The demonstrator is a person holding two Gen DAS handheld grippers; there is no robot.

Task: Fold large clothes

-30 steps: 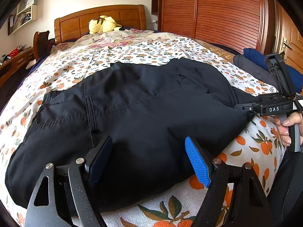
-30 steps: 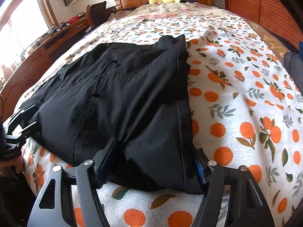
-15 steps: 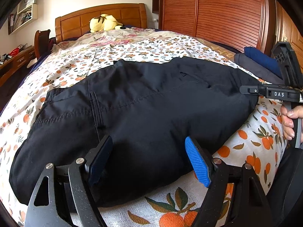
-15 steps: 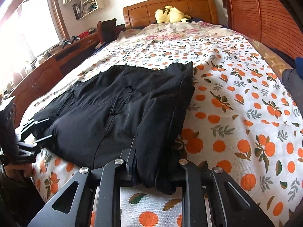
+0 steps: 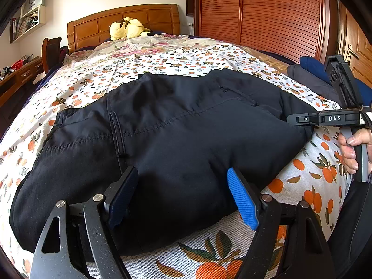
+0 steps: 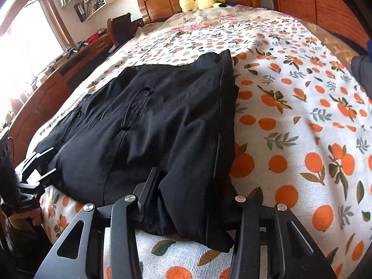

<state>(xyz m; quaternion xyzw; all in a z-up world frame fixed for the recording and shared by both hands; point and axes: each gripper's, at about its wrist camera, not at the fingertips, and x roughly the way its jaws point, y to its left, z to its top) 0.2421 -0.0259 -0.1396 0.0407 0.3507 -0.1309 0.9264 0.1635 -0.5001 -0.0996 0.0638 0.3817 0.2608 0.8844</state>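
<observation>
Black trousers lie folded across the orange-print bed sheet. My left gripper hovers open over their near edge, its blue pads well apart with the cloth lying under them. In the right wrist view the right gripper has a bunched fold of the trousers filling the gap between its fingers, and its jaws are opening. A hand holds that right gripper at the garment's right end. The left gripper shows at the trousers' far left edge.
A yellow plush toy rests by the wooden headboard. Folded blue and grey clothes lie at the bed's right side, before a wooden wardrobe. A desk and chair stand left of the bed.
The right gripper's wide jaws closed tightly on the trousers' near corner, then widened a little with the fold still between them. The left gripper kept still and open.
</observation>
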